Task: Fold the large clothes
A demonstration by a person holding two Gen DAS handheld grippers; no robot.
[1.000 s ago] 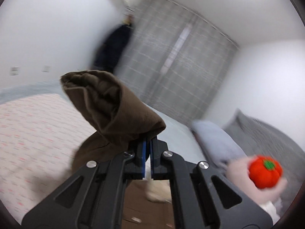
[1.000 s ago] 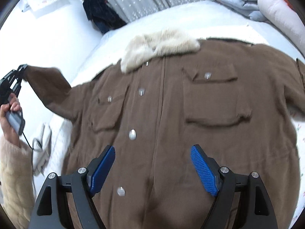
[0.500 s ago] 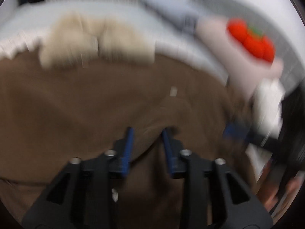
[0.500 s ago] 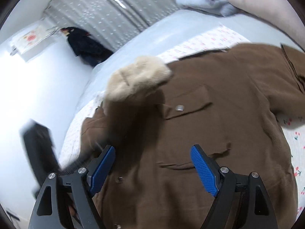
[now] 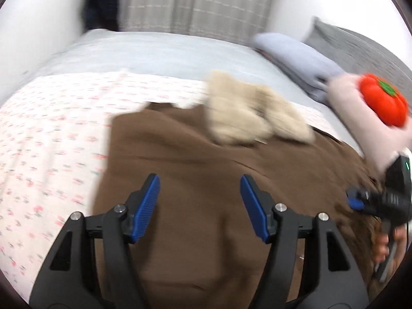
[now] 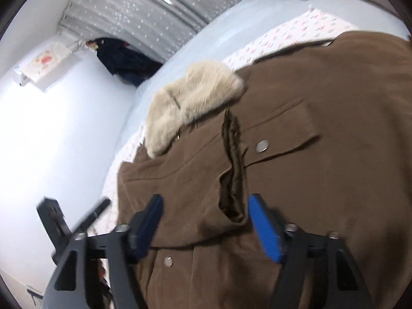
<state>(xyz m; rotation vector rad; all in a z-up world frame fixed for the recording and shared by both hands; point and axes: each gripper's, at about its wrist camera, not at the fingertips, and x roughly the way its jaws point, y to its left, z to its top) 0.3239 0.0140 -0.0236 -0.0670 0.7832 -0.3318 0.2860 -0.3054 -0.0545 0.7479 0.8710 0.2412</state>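
We find the left gripper (image 5: 199,204) with its blue-padded fingers (image 5: 145,207) spread wide and holding nothing, poised over the brown coat (image 5: 195,180). The right gripper (image 6: 206,228) is likewise spread, its pads (image 6: 265,229) empty above the same garment; whether either touches the cloth we cannot tell.

Beneath the left gripper the coat presents a plain brown panel laid over its front, one straight edge running along the left side. From the right wrist view we note that this folded-in part ends at a sleeve cuff (image 6: 233,177) (dark lining visible in its opening) lying just ahead of the right gripper. Beside the cuff sits a flapped chest pocket (image 6: 280,134) with a metal snap (image 6: 262,146); a second snap (image 6: 168,261) shows lower on the front. The beige fur collar (image 6: 190,103) lies at the top of the coat.

The coat lies on a bed (image 5: 51,134) with a floral-print sheet. Beyond it we record a folded pale-blue blanket (image 5: 301,61), a pink pillow (image 5: 360,118) and an orange pumpkin plush (image 5: 383,103).
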